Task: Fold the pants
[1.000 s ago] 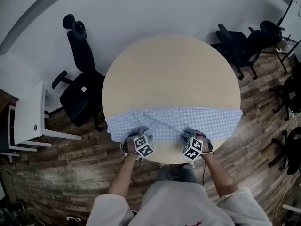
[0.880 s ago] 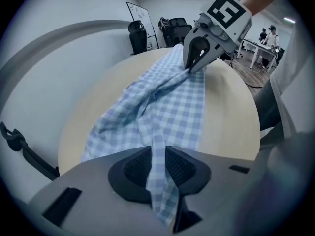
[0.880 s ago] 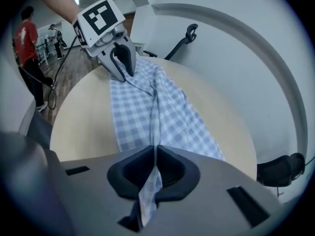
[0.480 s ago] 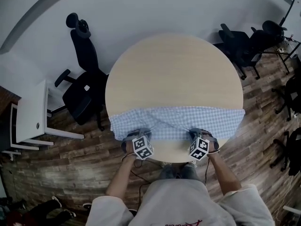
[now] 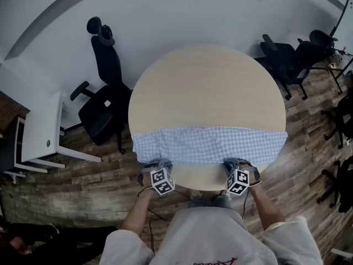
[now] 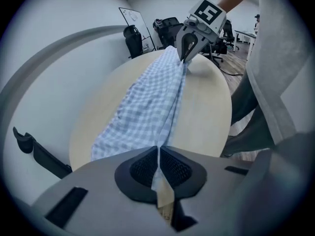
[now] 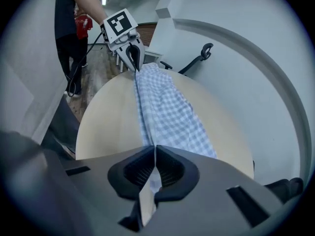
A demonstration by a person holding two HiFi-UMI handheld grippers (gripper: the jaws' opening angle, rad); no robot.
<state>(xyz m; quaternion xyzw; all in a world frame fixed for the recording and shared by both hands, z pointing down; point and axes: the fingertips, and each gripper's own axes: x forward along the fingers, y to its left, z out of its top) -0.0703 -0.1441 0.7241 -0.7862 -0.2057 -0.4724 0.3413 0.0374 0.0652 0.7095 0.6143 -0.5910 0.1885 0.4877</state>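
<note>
The pants (image 5: 209, 144), light blue checked cloth, lie as a straight band across the near part of the round wooden table (image 5: 207, 87). My left gripper (image 5: 162, 165) is shut on the band's near edge toward its left end, where its jaws have just closed down on it. My right gripper (image 5: 232, 165) is shut on the same edge toward the right end. In the left gripper view the pants (image 6: 147, 95) run taut from my left gripper (image 6: 158, 157) to my right gripper (image 6: 187, 48). The right gripper view shows the pants (image 7: 165, 107) pinched in my right gripper (image 7: 154, 160), with my left gripper (image 7: 133, 55) at the far end.
A black office chair (image 5: 102, 106) stands close to the table's left side. More black chairs (image 5: 287, 54) stand at the back right. A white side table (image 5: 38, 131) is at the far left on the wooden floor. The far half of the tabletop bears nothing.
Both grippers have shut on the near edge and drawn it slightly apart and toward me. The diagonal crease in the middle of the cloth is gone; the band now lies straight.
</note>
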